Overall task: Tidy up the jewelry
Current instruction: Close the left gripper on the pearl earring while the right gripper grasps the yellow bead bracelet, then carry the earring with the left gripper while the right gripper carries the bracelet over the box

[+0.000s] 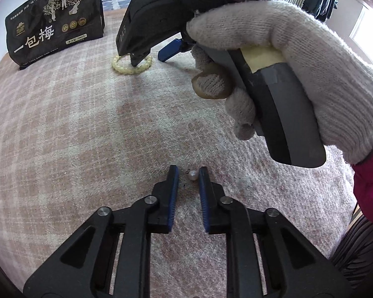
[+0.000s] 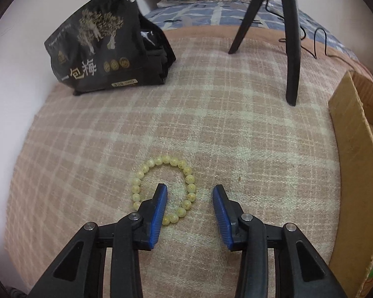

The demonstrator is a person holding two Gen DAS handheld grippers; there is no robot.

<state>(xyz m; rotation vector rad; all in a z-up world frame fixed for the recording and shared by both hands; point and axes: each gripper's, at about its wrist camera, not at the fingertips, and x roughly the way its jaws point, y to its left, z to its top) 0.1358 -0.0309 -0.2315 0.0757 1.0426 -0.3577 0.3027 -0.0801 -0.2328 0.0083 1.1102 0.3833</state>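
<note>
On a pink plaid bed blanket [image 2: 236, 114], the right tool [image 2: 190, 191] is released, its left finger inside a yellow bead bracelet [image 2: 189, 178] and its right finger outside, straddling the ring's right side. Closing squarely on those beads, low against the blanket, should grip best. The left tool [image 1: 188, 171] is also released, a small pearl [image 1: 193, 175] lying between its fingertips, close to the right pad. A cardboard box [image 2: 353, 164] stands right of the right tool; its contents are mostly hidden. A black snack bag [image 2: 99, 49] stands ahead-left.
</note>
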